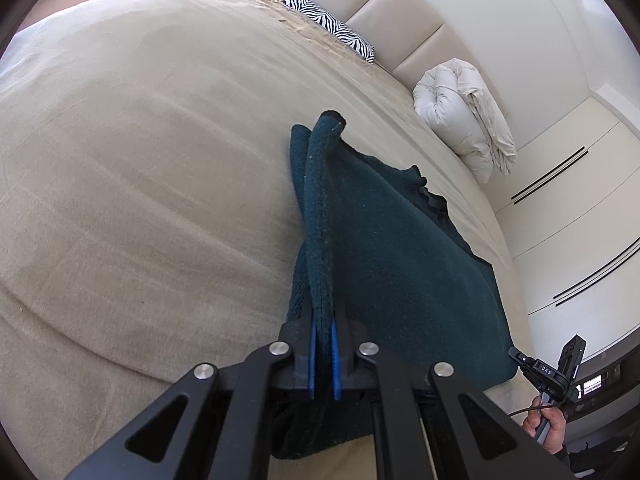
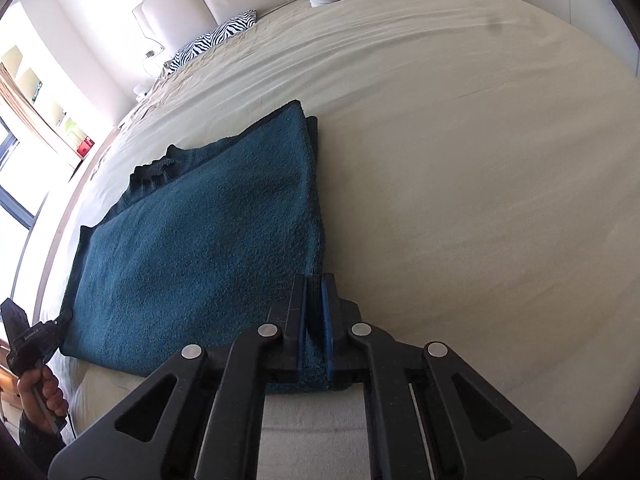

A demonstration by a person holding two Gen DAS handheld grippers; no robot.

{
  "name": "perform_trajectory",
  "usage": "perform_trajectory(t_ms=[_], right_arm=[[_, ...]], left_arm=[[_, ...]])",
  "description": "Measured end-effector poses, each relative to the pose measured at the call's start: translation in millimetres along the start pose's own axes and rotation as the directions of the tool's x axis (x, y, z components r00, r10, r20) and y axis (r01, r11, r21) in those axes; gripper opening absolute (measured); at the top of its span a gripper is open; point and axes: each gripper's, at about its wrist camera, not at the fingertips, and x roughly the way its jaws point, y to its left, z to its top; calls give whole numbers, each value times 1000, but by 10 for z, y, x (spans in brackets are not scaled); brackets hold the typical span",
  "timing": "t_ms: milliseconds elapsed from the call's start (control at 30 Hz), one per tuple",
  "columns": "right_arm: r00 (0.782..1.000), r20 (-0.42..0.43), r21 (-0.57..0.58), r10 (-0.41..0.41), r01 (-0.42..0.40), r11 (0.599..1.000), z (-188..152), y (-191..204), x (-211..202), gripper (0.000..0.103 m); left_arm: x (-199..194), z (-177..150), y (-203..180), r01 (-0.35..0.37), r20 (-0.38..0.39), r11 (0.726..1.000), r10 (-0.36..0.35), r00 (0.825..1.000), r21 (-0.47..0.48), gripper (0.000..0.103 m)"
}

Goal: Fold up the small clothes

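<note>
Sweater [image 1: 400, 248] lies on the bed [image 1: 140, 160], one edge raised between the clenched left claw [image 1: 323, 336]; the right claw [image 2: 314, 300] grips the other edge, both angled downward.

A wide bed [image 1: 140, 160] covered by a beige sheet fills most of the room. At its far end stands a cream padded headboard [image 1: 384, 12], with a zebra-striped pillow [image 1: 332, 26] and a rolled white duvet [image 1: 464, 120] lying against it. White wardrobe doors [image 1: 580, 216] with dark slot handles line one side. On the other side, daylight pours through a window [image 2: 16, 184] beside open shelves [image 2: 60, 120].
</note>
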Motion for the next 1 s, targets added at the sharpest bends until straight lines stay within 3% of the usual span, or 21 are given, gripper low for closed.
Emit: perform_trajectory(t_ms=[233,467,1000], right_arm=[[1000,14,11,-6,6,1000,-115,-85,-135,5],[1000,-8,80,27,-26,996,-164,-274,40,5],[998,-13,81,57,-55,995,-172,-306,59,7]], left_arm=[[-36,-35,142,32,-16,998,-33,999,-47,7],[-50,-88,175,35,-15,998,-36,999,-48,7],[-56,-99,188,38,-8,997,-39,999,-60,9]])
